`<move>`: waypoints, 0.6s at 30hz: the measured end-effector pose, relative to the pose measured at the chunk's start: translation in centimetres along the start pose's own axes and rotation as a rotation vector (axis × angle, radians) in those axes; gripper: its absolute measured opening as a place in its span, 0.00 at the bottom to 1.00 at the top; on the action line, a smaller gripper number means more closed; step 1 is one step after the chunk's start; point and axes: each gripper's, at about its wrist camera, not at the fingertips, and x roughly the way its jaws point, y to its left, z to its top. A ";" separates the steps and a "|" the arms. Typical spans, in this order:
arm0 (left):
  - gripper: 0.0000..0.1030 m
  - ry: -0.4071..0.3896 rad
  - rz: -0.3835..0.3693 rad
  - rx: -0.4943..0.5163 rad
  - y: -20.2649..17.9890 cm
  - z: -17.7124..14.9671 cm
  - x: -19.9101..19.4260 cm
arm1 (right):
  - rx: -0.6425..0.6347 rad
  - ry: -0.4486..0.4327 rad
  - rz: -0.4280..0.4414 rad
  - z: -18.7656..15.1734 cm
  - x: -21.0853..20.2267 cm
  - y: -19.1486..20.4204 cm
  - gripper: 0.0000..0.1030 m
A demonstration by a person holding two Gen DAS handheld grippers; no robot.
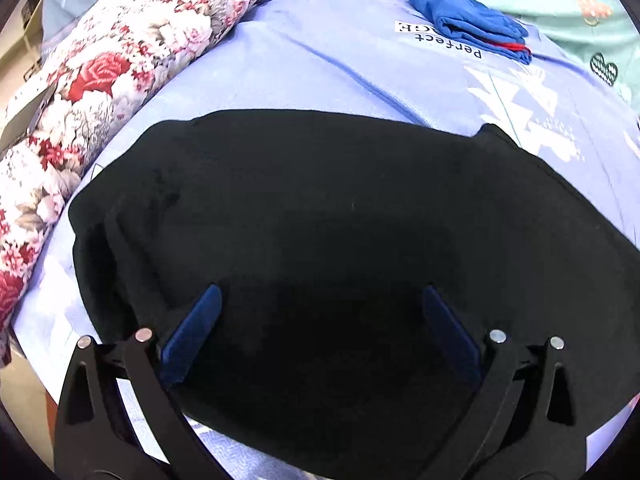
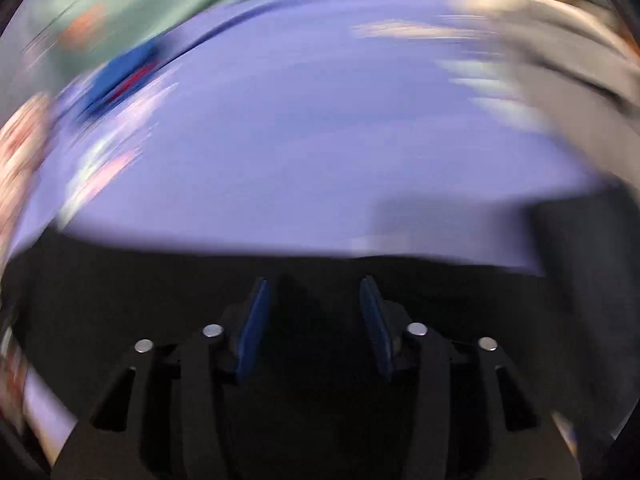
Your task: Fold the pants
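Spread flat, the black fleece pants (image 1: 320,220) lie as a broad folded slab on the lavender printed bedsheet (image 1: 320,60), long axis running left to right across the left wrist view. Above them the left claw (image 1: 322,300) hangs with its blue pads wide apart, holding nothing. The right claw (image 2: 316,292), in a blurred view, is half-spread over dark cloth; whether it grips it cannot be told. A rolled floral quilt (image 1: 100,80) borders the left, and a folded blue garment (image 1: 468,22) lies beyond.
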 end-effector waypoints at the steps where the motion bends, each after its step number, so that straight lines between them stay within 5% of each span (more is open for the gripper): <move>1: 0.98 0.003 0.003 0.000 -0.1 0.0 0.0 | 0.056 -0.014 0.080 -0.1 -1.1 -1.5 0.48; 5: 0.98 0.003 -0.010 0.007 -0.6 0.1 -0.4 | 0.065 -0.070 0.196 -2.4 -4.8 -2.6 0.61; 9: 0.98 -0.024 -0.060 0.049 -1.9 0.4 -0.9 | 0.073 0.035 0.479 -5.0 -5.6 -2.1 0.62; 11: 0.98 -0.010 -0.076 0.068 -2.6 0.3 -0.7 | 0.018 0.073 0.419 -5.9 -5.1 -1.4 0.62; 15: 0.98 0.006 -0.065 0.072 -2.9 0.1 0.6 | 0.064 0.034 0.151 -6.1 -4.3 -3.8 0.59; 18: 0.98 0.001 -0.072 0.078 -2.8 0.1 0.6 | 0.160 -0.045 0.208 -6.0 -6.6 -5.8 0.59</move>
